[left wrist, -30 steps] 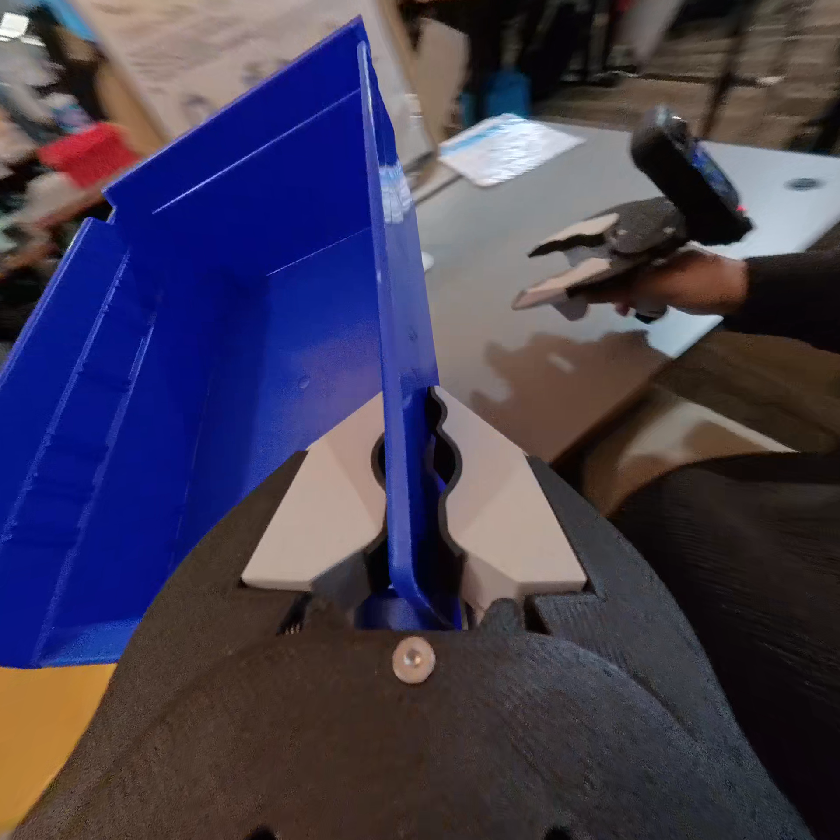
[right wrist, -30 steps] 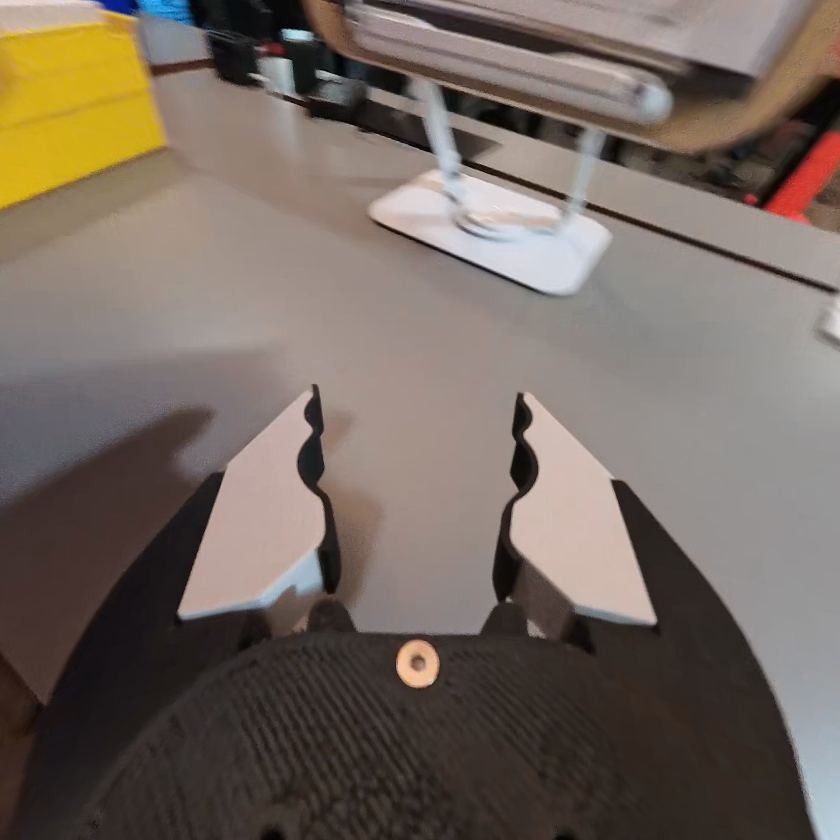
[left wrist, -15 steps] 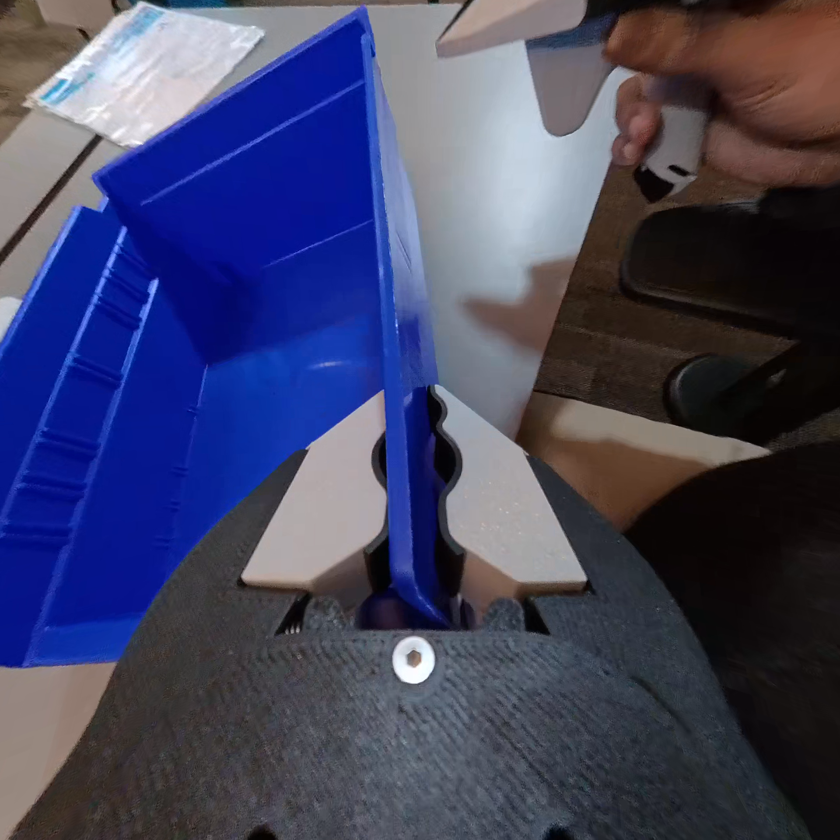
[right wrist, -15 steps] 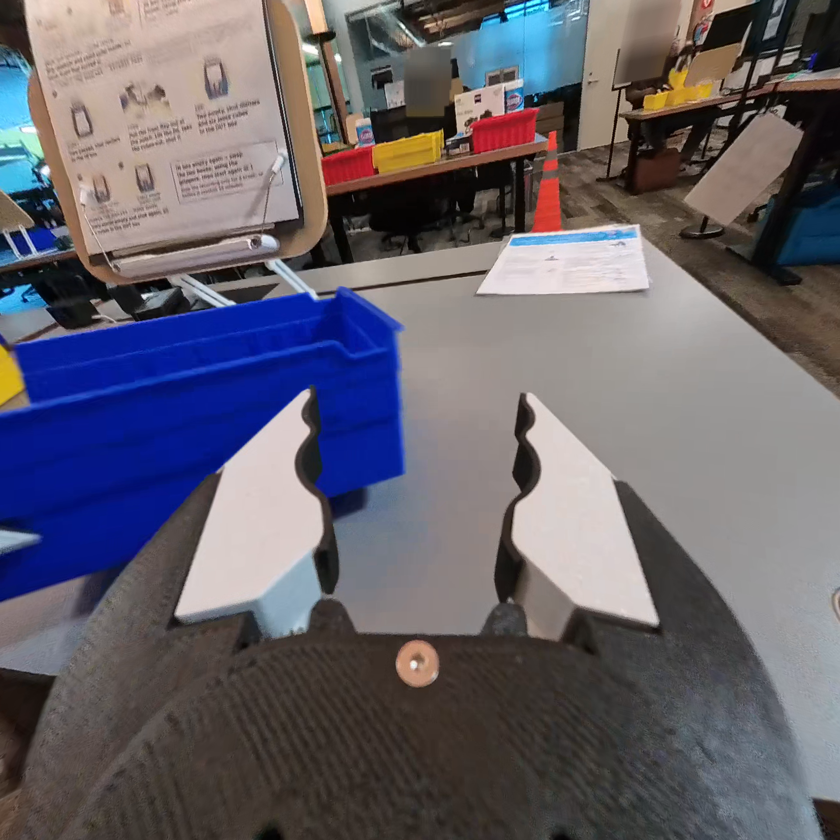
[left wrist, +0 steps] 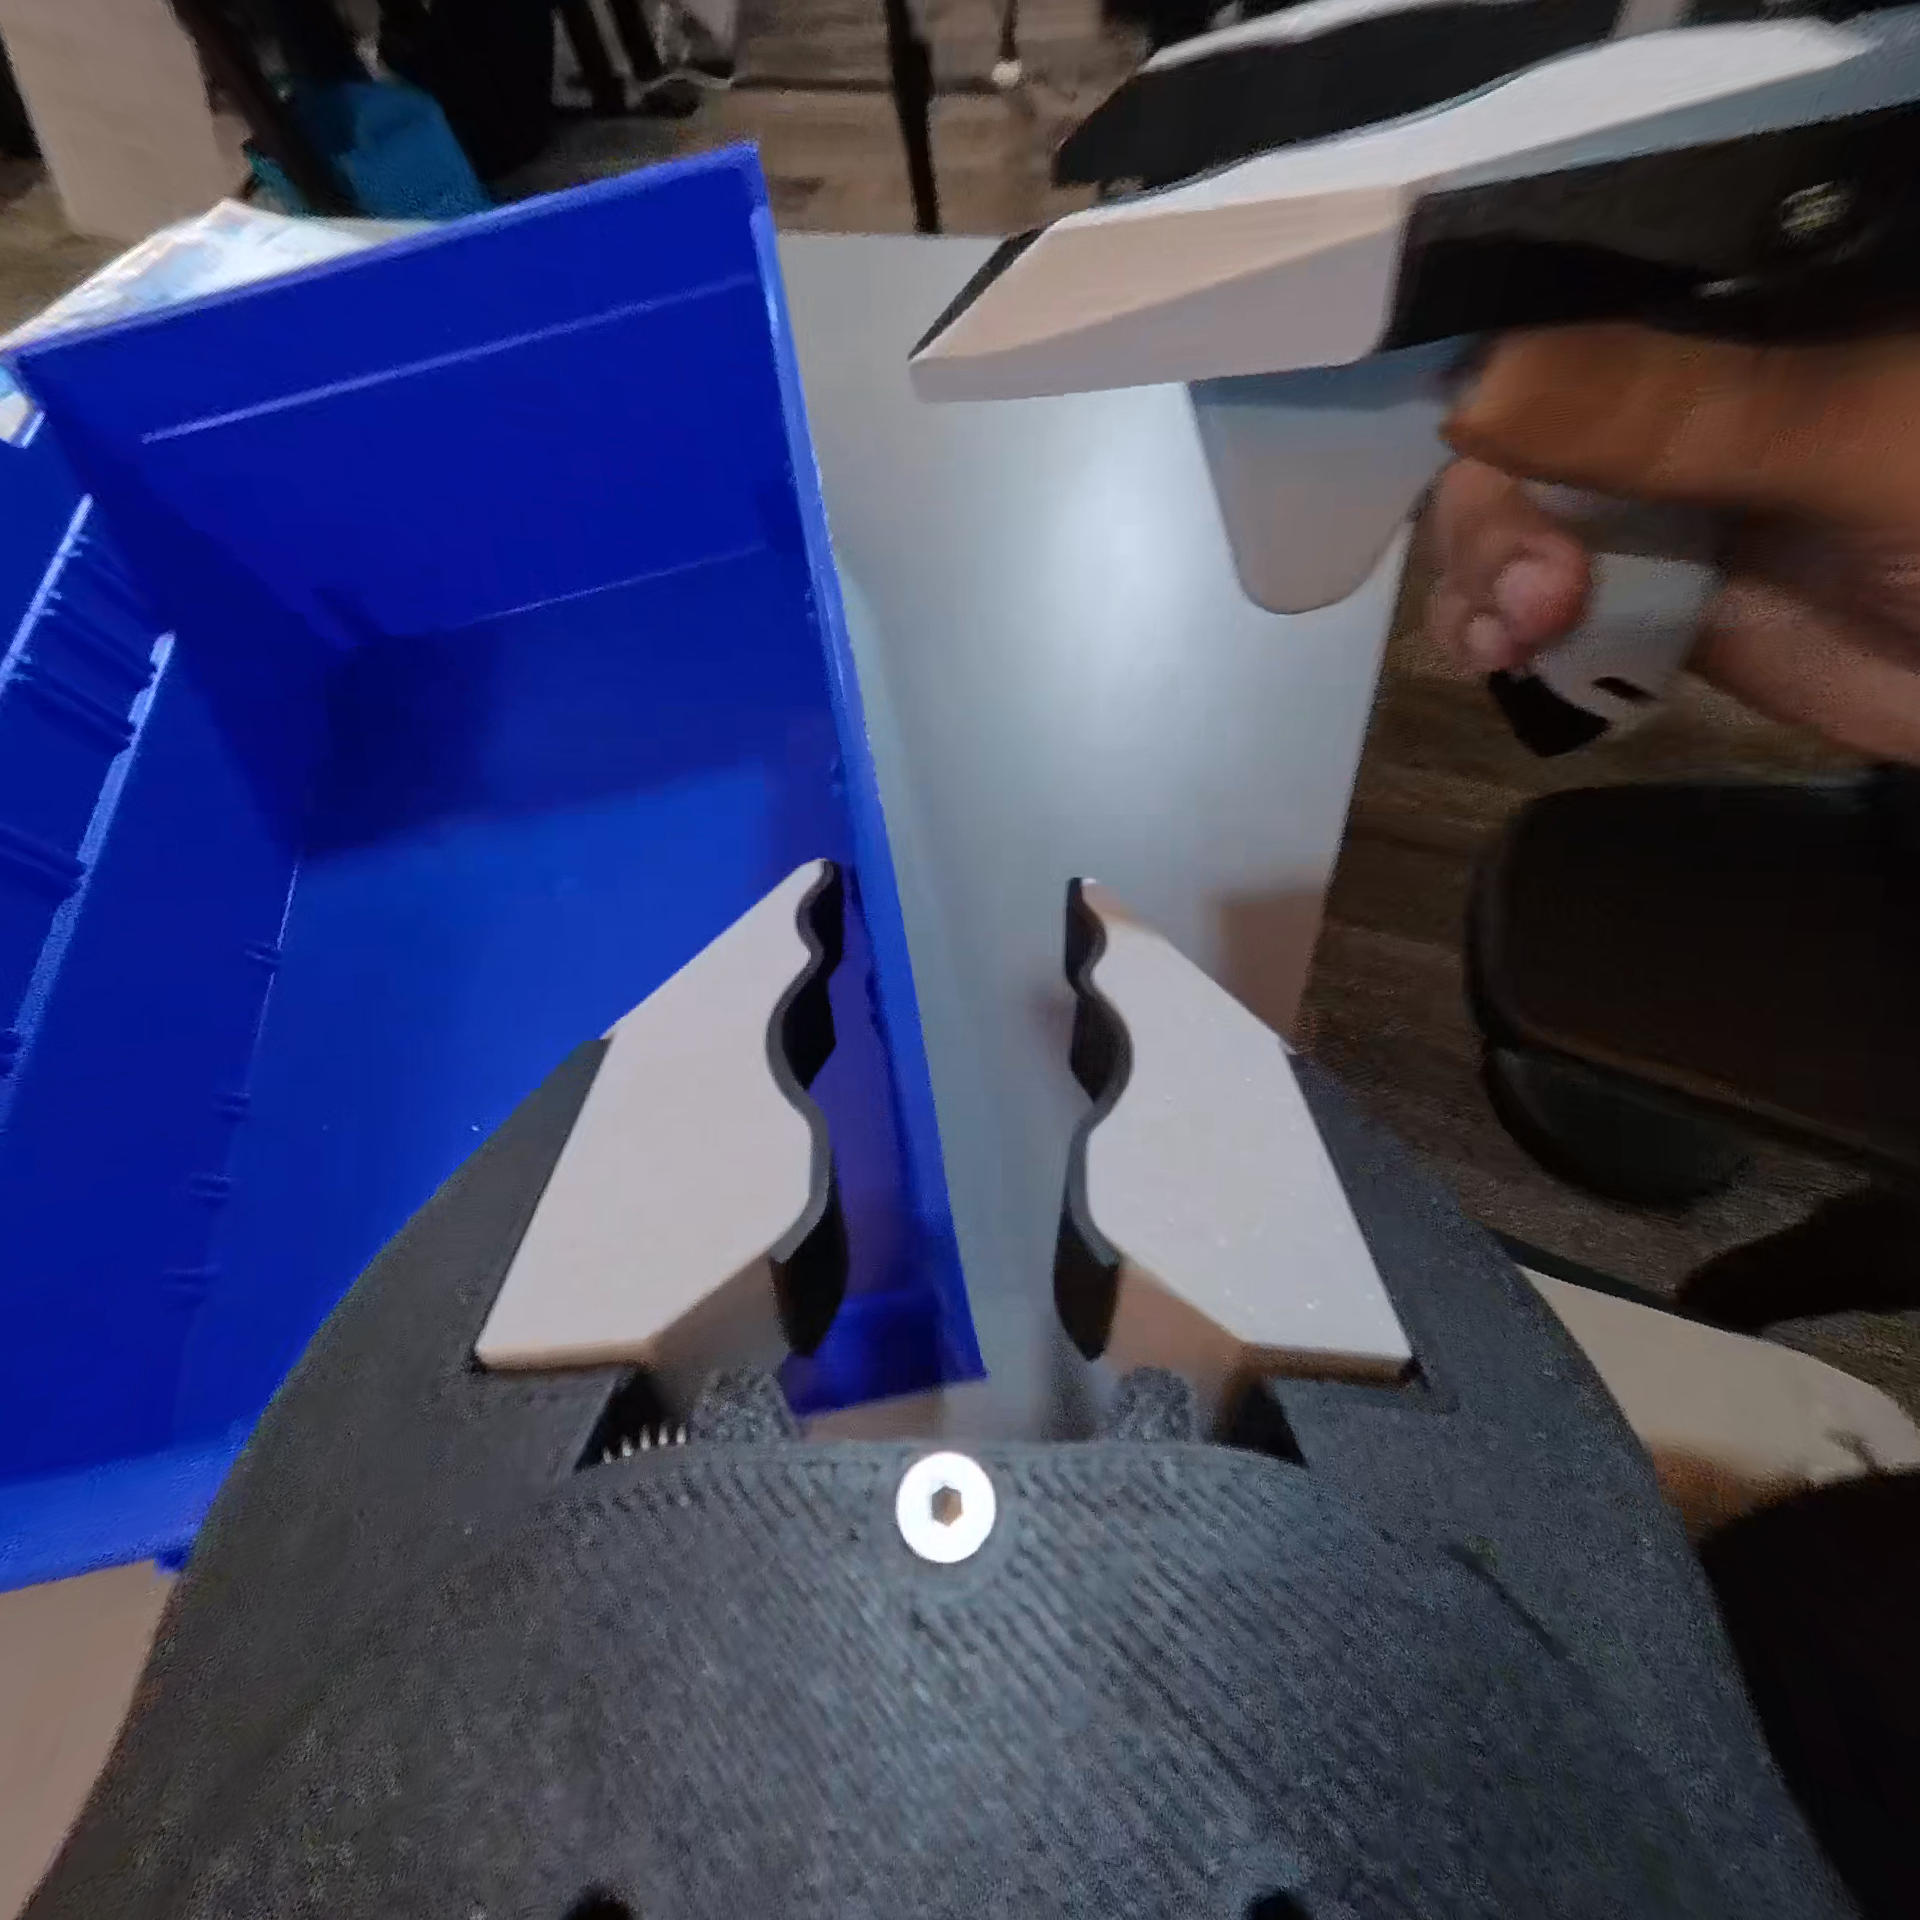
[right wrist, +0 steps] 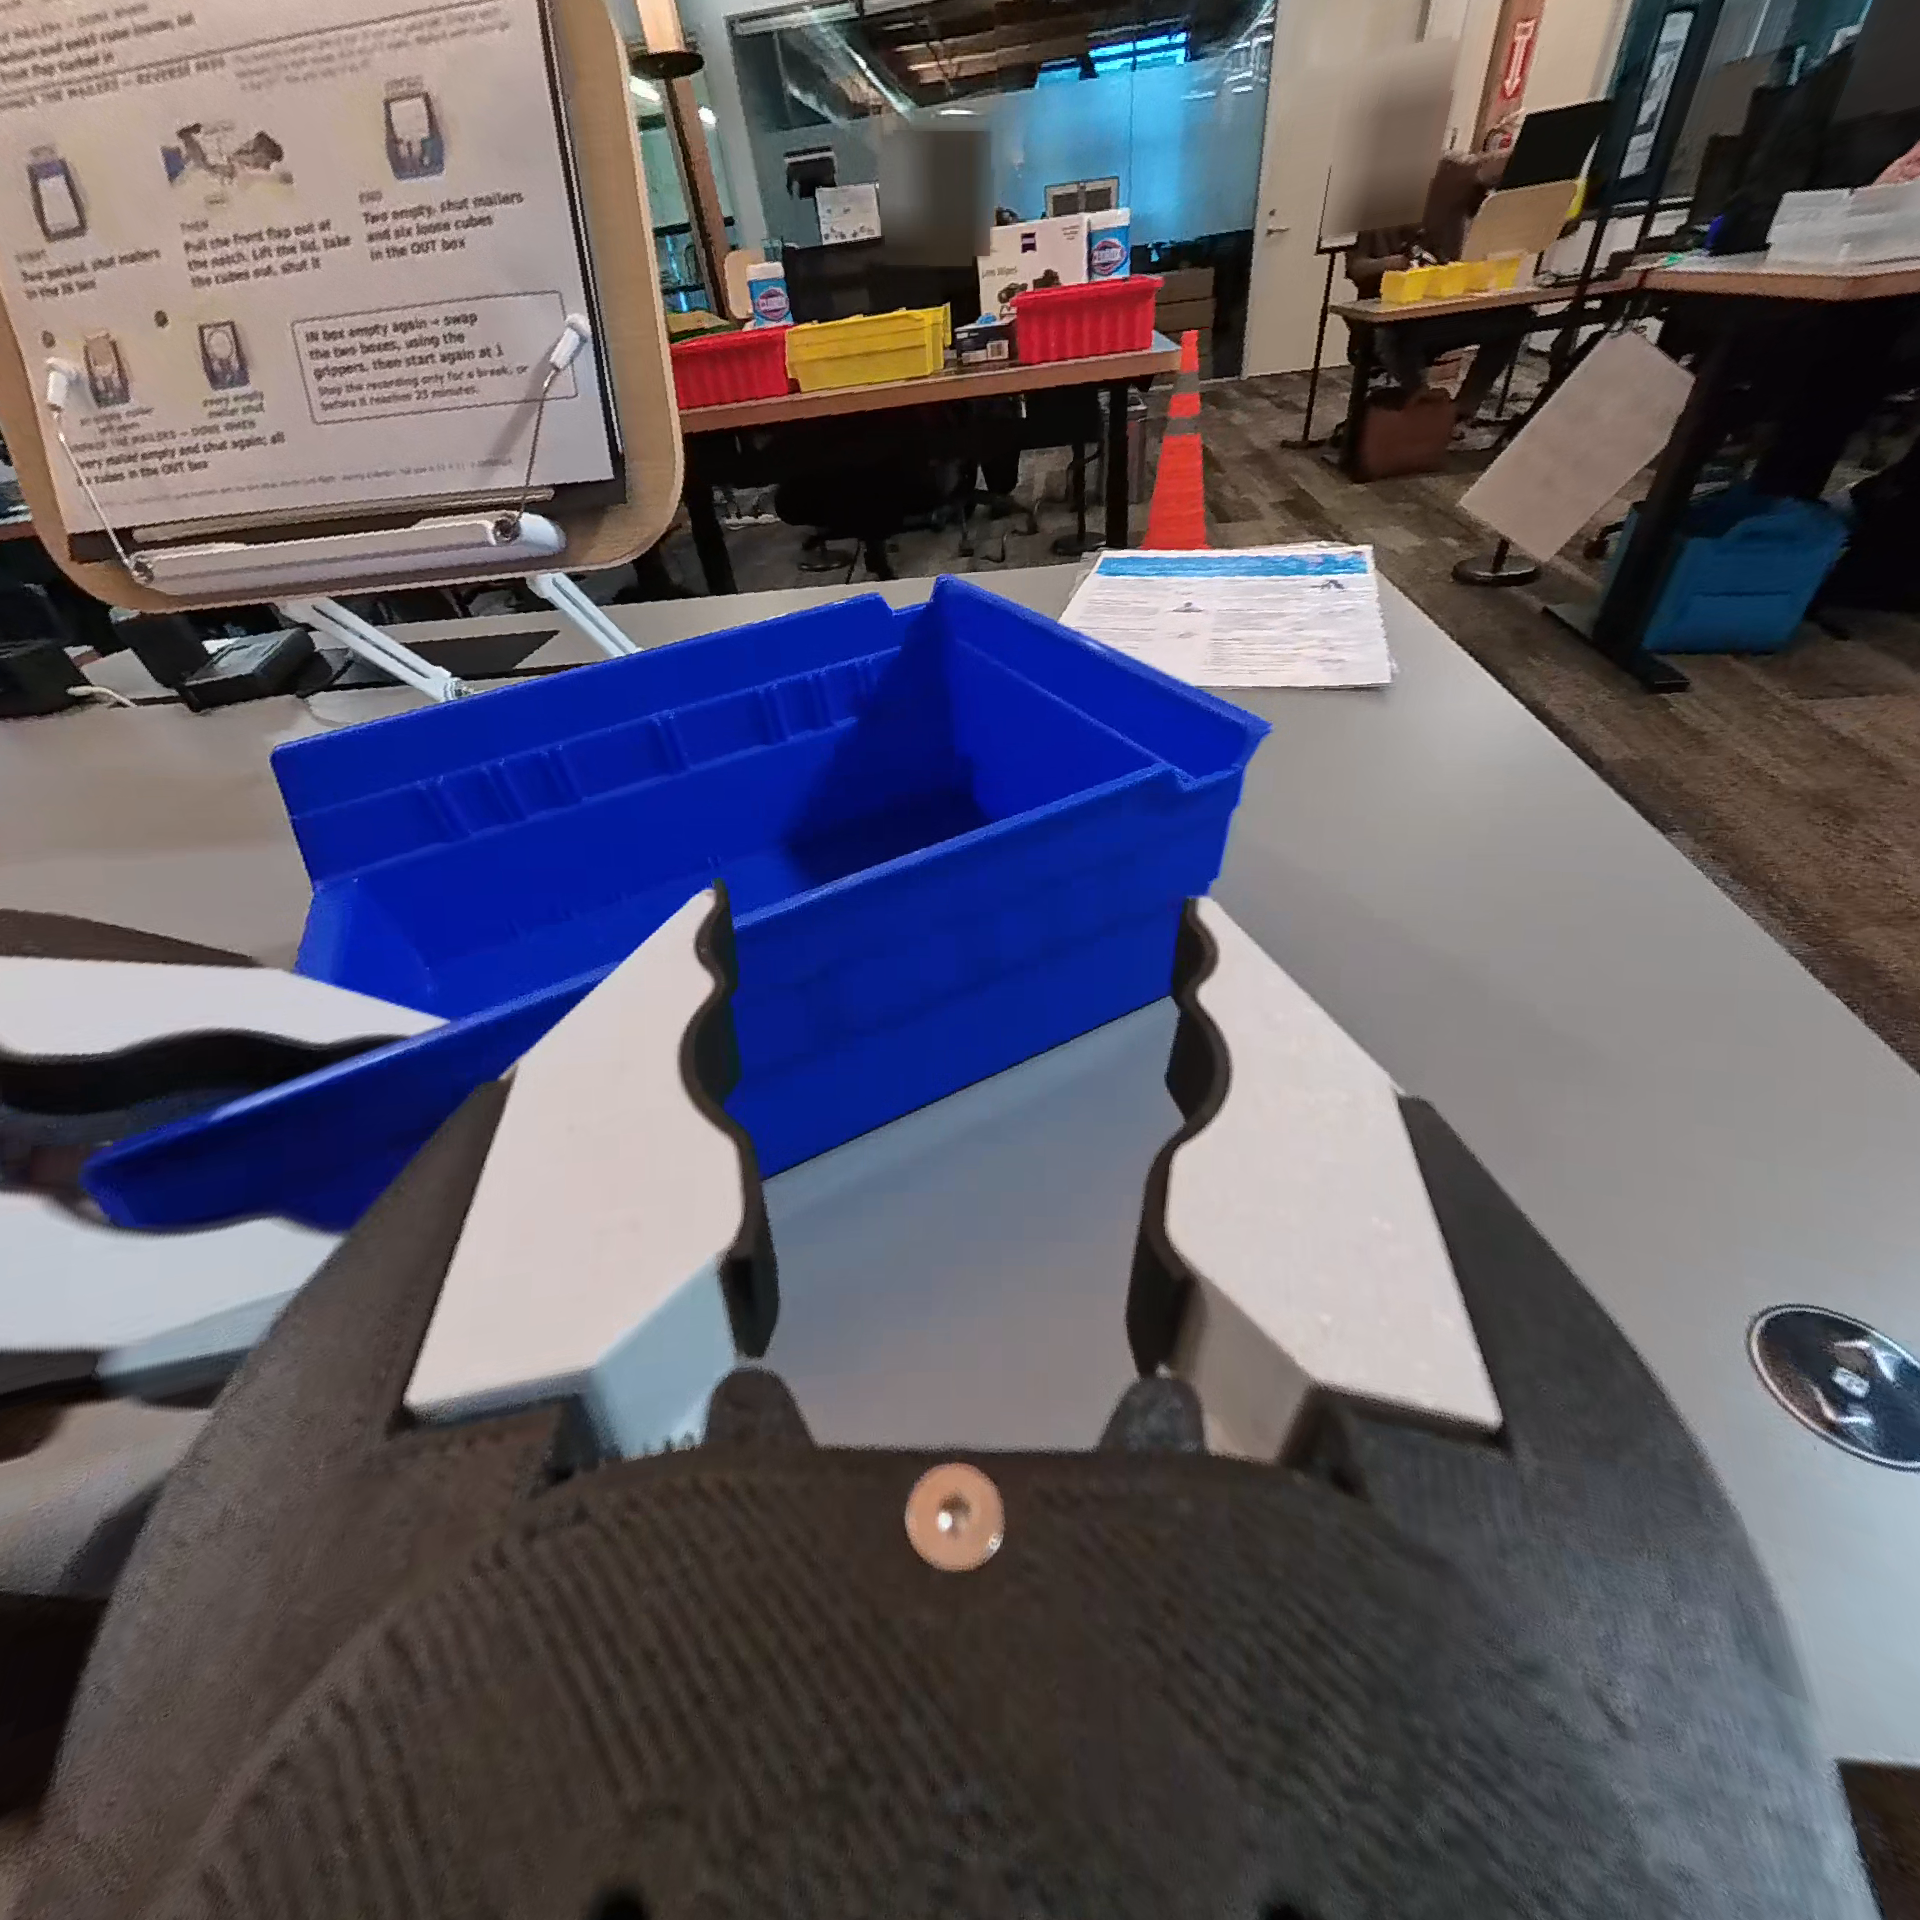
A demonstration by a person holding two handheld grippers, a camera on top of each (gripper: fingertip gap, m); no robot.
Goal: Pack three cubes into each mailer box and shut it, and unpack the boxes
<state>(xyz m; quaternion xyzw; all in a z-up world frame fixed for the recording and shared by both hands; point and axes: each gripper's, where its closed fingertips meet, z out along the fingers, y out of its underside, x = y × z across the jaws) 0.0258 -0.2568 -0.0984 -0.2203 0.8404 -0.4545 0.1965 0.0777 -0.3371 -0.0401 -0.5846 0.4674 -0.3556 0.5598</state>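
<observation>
An empty blue plastic bin (left wrist: 468, 727) stands on the grey table (left wrist: 1091, 623). My left gripper (left wrist: 951, 878) is open, with the bin's near end wall between the fingers, close to the left finger and not clamped. My right gripper (right wrist: 953, 902) is open and empty, held above the table just in front of the bin's (right wrist: 987, 956) long side. It also shows in the left wrist view (left wrist: 997, 260), upper right, held by a hand. The left gripper (right wrist: 343, 1132) shows at the left edge of the right wrist view, straddling the bin's end. No mailer boxes or cubes are in view.
A clipboard stand with an instruction sheet (right wrist: 312, 260) stands behind the bin. A printed sheet (right wrist: 1236, 613) lies at the table's far right. A round cable grommet (right wrist: 1839, 1382) sits near the right edge. A dark chair (left wrist: 1714, 987) is beside the table.
My left gripper has opened and let go of the bin's wall; the bin now rests on the table. My right gripper has come closer to the bin's side.
</observation>
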